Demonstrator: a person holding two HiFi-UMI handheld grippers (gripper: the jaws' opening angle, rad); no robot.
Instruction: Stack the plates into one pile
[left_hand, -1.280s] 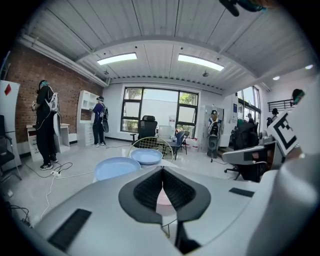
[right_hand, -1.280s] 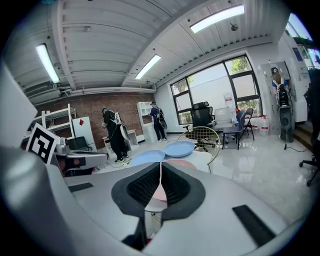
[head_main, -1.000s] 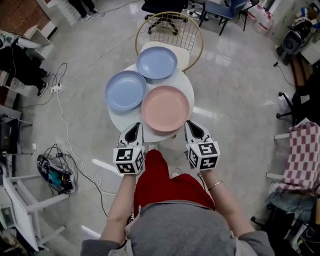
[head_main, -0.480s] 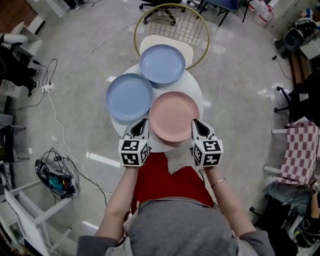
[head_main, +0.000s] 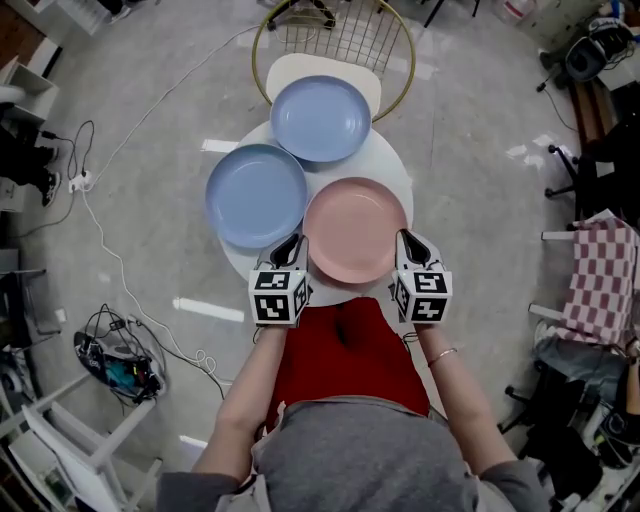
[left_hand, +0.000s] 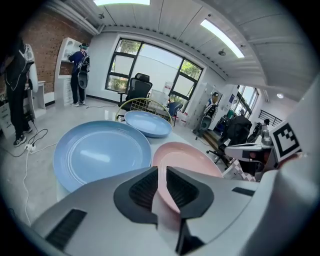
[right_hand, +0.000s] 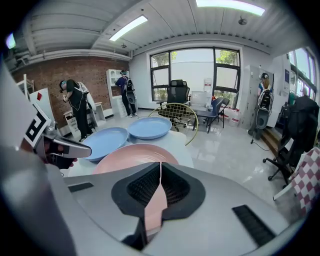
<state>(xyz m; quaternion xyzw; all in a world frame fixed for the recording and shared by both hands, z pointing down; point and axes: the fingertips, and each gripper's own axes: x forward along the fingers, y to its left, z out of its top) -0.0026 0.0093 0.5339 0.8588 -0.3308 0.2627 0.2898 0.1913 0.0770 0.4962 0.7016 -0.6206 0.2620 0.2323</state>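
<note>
Three plates lie side by side on a small round white table (head_main: 392, 165): a pink plate (head_main: 355, 230) nearest me, a blue plate (head_main: 255, 195) to its left and a second blue plate (head_main: 320, 118) at the far side. My left gripper (head_main: 291, 248) is at the pink plate's near-left rim. Its jaws have just been opening and now stand apart with a narrow gap; the pink plate (left_hand: 187, 157) shows beyond it, not gripped. My right gripper (head_main: 411, 243) hovers by the near-right rim, shut on nothing. In the right gripper view the pink plate (right_hand: 132, 155) lies just beyond the closed gripper (right_hand: 160, 165).
A gold wire chair (head_main: 330, 30) with a white seat stands right behind the table. Cables and a power strip (head_main: 110, 360) lie on the floor at left. A checked cloth (head_main: 600, 290) hangs at right. People stand by the brick wall (left_hand: 77, 75).
Both grippers have moved forward and down to either side of the pink plate's near rim. The left jaws have parted from shut to a narrow gap; the right stays shut.
</note>
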